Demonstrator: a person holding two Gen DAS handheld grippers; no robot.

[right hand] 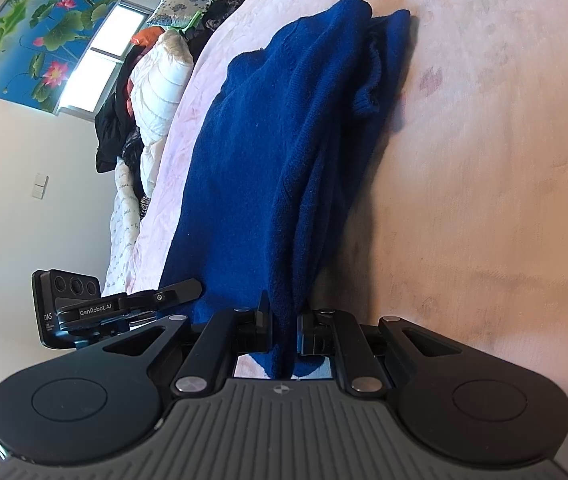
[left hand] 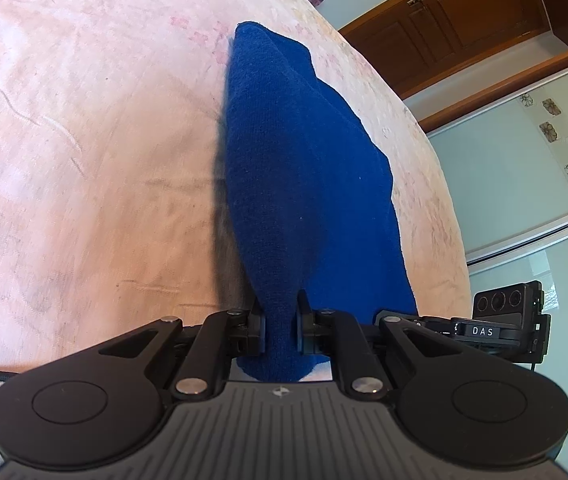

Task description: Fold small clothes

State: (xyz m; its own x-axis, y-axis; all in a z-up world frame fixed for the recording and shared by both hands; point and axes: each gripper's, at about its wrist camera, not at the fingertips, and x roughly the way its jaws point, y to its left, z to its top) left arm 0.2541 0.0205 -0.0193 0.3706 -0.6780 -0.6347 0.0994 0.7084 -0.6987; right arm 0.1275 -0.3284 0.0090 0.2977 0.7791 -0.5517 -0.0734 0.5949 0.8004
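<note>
A: On a pale pink bedspread [left hand: 83, 120], the left gripper [left hand: 280, 320] has its jaws drawn narrow and clamped on one end of a dark blue knitted garment [left hand: 304, 168]. The right gripper [right hand: 284, 322] pinches the same blue knit the same way, fabric running between its pads and out behind them.

B: Where does the garment sit?

A: Stretched away from both grippers across the bed, its near edge held up in their grip, the far end resting on the spread. In the right wrist view a ribbed cuff or hem [right hand: 368, 96] lies bunched on its right side.

B: What might go wrong from here?

A: The bunched part looks likely to stay trapped inside the fold and leave a lump. Each gripper holds only a thin pinch of soft knit, so a sharp pull could slip it free. Uneven lifting would skew the fold line.

B: Any containers in shot?

A: None visible, no basket or bin. A heap of clothes and bedding [right hand: 143, 92] lies loose along the far side of the bed below a lotus wall hanging [right hand: 43, 24], and wooden cabinets [left hand: 464, 20] fill the left view's corner
</note>
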